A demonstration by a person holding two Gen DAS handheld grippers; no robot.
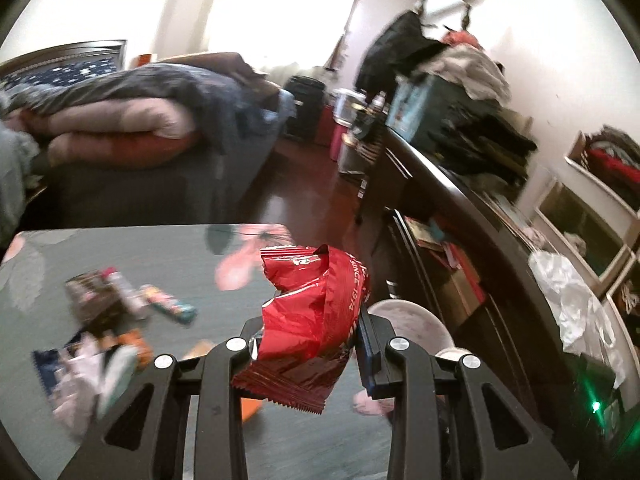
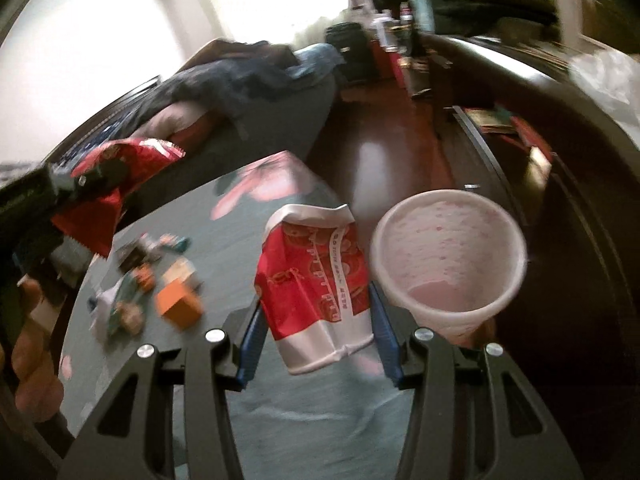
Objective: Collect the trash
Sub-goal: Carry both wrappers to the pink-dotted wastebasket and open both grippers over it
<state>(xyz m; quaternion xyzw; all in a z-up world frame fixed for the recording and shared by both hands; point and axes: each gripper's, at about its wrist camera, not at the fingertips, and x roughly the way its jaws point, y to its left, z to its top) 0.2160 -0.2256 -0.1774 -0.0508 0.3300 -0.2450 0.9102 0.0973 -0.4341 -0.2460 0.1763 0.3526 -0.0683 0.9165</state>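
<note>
Left gripper (image 1: 310, 332): closed on one crumpled red foil wrapper (image 1: 310, 320). The wrapper is pinched between the two fingers and is held clear above the grey-green table (image 1: 132, 248); its sealed, serrated edge hangs below the fingertips and its torn top stands above them. The same wrapper (image 2: 120, 184) is seen at far left in the right wrist view, clamped in the left gripper (image 2: 86, 182), well apart from the right gripper.

Right gripper (image 2: 316, 320): one red-and-white packet (image 2: 316, 280) is held between the blue finger pads (image 2: 382, 336). The packet is tilted, white ends top and bottom, and is lifted off the table. Both pads appear to touch its sides, so the gripper is recorded as closed on it.

One white cup (image 2: 448, 260) with pink residue inside is noted just beside the right gripper's right finger, upright, mouth open to the camera. Its rim (image 1: 404, 312) is also seen behind the left gripper's right finger.

Count of loose items on the table: one orange box (image 2: 178, 306) is distinguished; a cluster of small wrappers (image 2: 136, 276) is seen to the left of it, blurred, and the number cannot be told. The same cluster (image 1: 108, 312) is seen in the left wrist view, left of the gripper, equally blurred.

Totals held: two pieces of trash, one per gripper.
</note>
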